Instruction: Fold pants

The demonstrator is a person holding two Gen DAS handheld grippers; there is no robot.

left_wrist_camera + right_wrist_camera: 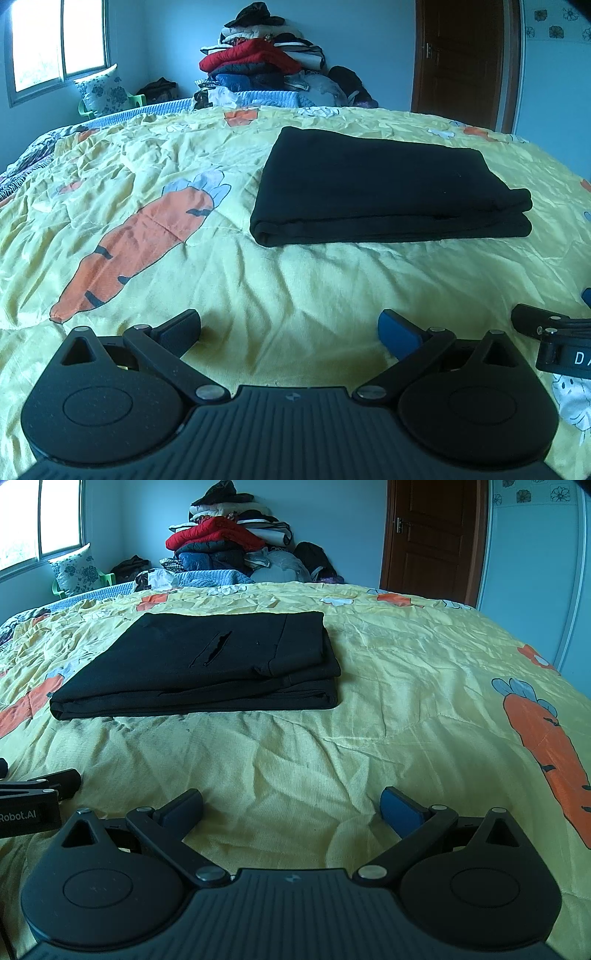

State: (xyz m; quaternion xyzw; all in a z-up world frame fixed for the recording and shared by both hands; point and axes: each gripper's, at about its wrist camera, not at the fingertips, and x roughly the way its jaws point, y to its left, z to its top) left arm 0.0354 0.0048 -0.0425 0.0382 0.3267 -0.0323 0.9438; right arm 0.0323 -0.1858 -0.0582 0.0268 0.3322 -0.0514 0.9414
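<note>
The black pants (384, 188) lie folded in a flat rectangle on the yellow carrot-print bedspread (258, 280); they also show in the right wrist view (207, 664), with a pocket slit on top. My left gripper (290, 332) is open and empty, low over the bedspread, well short of the pants. My right gripper (291, 810) is open and empty too, short of the pants and to their right. Each gripper shows at the edge of the other's view: the right one (554, 332), the left one (37, 794).
A tall pile of clothes and blankets (266, 59) stands at the far end of the bed. A floral pillow (103, 90) on a green chair sits by the window at far left. A brown door (465, 62) is at far right.
</note>
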